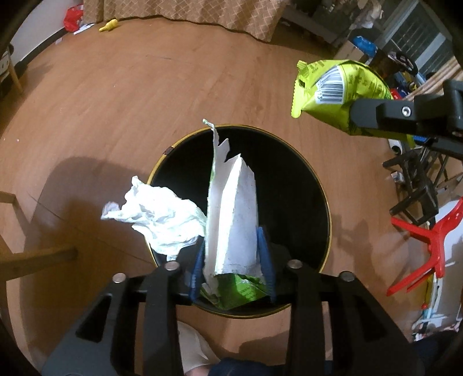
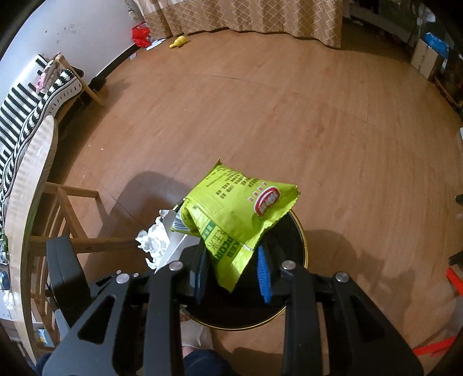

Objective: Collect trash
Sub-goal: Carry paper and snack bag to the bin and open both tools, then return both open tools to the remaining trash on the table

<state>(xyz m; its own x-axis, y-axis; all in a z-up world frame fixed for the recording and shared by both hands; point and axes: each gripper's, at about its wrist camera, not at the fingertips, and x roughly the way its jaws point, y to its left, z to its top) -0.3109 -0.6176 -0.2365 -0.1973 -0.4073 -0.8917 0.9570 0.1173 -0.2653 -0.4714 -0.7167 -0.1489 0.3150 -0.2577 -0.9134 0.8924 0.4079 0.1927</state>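
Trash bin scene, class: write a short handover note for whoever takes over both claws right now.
Left claw: torn white carton piece stands between its pads over the black bin; grip uncertain. Crumpled tissue hangs at the carton's side over the rim.
Right claw: shut on the green popcorn bag, above the bin.
Done: both loads brought to the bin.
Left: drop them in; red bag and yellow object remain on the floor by the curtain.

A round bin [image 1: 303,179] stands on the floor [image 1: 115,101], right under the left gripper [image 1: 231,263]. A torn carton [image 1: 231,214] sits between that gripper's fingers, over the bin. Crumpled paper [image 1: 156,211] hangs to its left, over the bin's rim. To the right, the right gripper [image 2: 233,269] holds a snack bag [image 2: 231,214] above the bin. A curtain [image 1: 202,14] hangs far behind.
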